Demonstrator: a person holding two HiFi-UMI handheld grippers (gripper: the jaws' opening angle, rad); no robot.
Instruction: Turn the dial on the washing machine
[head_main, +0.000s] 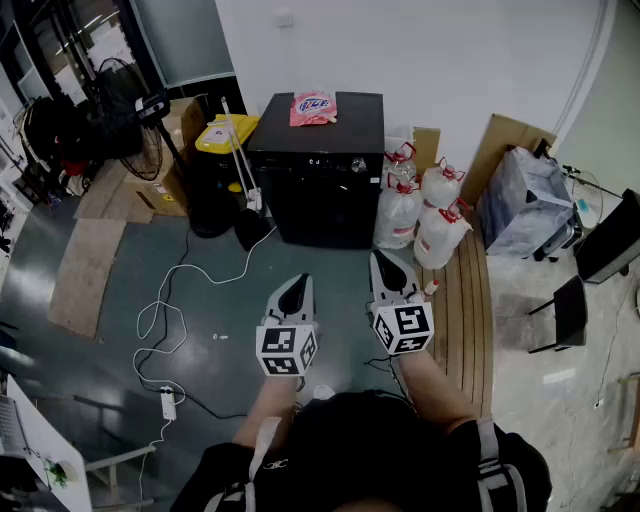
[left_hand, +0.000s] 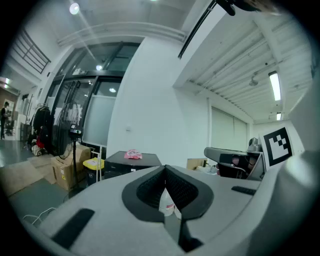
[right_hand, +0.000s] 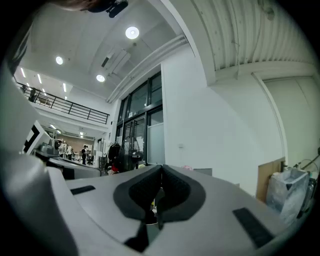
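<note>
- Left gripper (head_main: 296, 290): jaws closed tip to tip with nothing between them. It points towards the washer (head_main: 318, 190) and is well apart from it, over the floor (head_main: 215, 290).
- Right gripper (head_main: 385, 266): jaws shut and empty. It is near the left one, at the left edge of the planks (head_main: 468, 300).
- Cardboard (head_main: 85, 270) lies flat at the floor's left side, with a fan (head_main: 128, 112) standing beyond it.
- A white cable (head_main: 165, 320) loops over the floor, left of the grippers.
- A yellow-lidded bin (head_main: 224, 133) stands just beside the washer's left side.
- The black washer stands against the back wall (head_main: 430, 60).
- The dial (head_main: 358, 165) sits at the right end of the washer's front panel, just under its top edge. It is well apart from both grippers.
- A pink packet (head_main: 313, 107) lies on the washer's top, by the back edge.
- Tied white bags (head_main: 420, 210) crowd against the washer's right side.
- A grey bag (head_main: 525, 200) and a black chair (head_main: 570, 312) are at the floor's right side.
</note>
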